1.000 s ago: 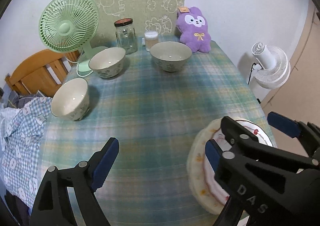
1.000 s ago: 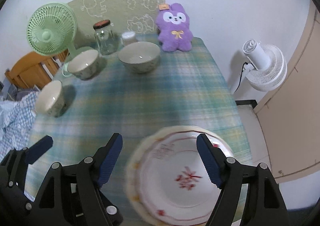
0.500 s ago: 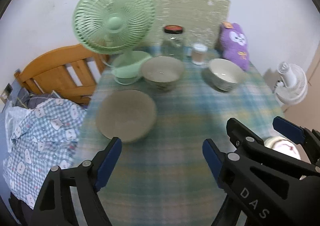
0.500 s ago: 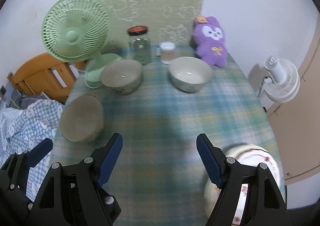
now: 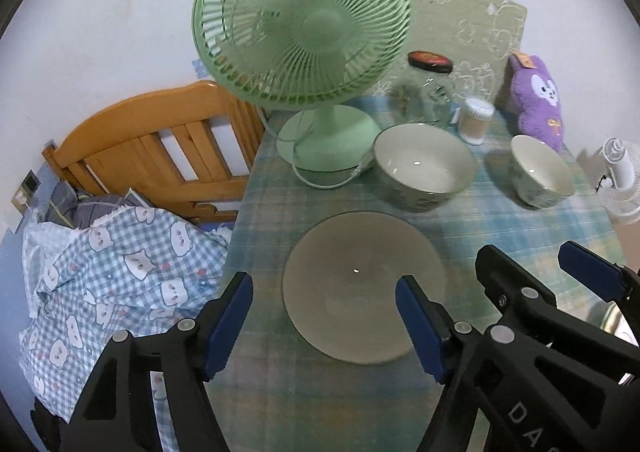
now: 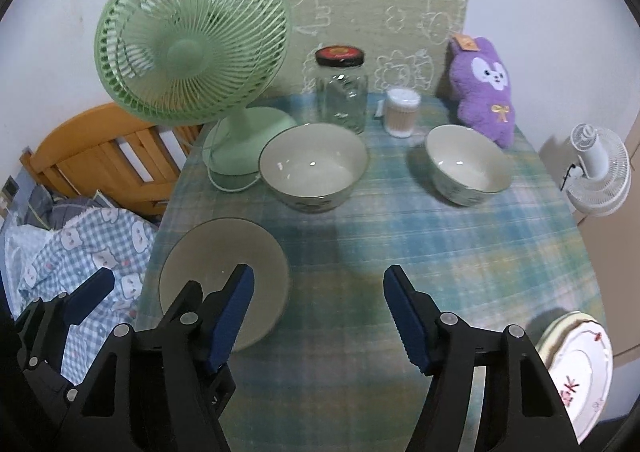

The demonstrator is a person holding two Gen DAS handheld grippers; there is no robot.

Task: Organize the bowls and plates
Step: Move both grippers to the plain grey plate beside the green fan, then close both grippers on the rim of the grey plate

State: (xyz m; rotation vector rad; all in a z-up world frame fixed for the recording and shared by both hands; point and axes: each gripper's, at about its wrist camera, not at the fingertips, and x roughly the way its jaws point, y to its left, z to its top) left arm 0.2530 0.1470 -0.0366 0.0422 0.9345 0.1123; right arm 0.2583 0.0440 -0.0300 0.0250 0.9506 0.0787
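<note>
Three cream bowls sit on the plaid table. The near-left bowl (image 5: 362, 286) (image 6: 222, 272) lies right below my open, empty left gripper (image 5: 324, 312), between its blue fingertips. A middle bowl (image 5: 424, 166) (image 6: 314, 166) stands by the fan base. A third bowl (image 5: 540, 172) (image 6: 468, 164) stands at the right. Stacked plates (image 6: 576, 364) with red flowers sit at the table's near-right corner. My right gripper (image 6: 318, 306) is open and empty over bare cloth, right of the near-left bowl.
A green desk fan (image 6: 192, 64) with its cord, a glass jar (image 6: 342, 92), a cotton swab tub (image 6: 402, 112) and a purple plush (image 6: 484, 88) stand at the back. A wooden bed frame (image 5: 156, 144) and checked bedding (image 5: 108, 264) lie left of the table. A white floor fan (image 6: 596, 168) stands right.
Both grippers have swung left, away from the stacked plates. The left gripper has closed in over the near-left bowl. Both stay open.
</note>
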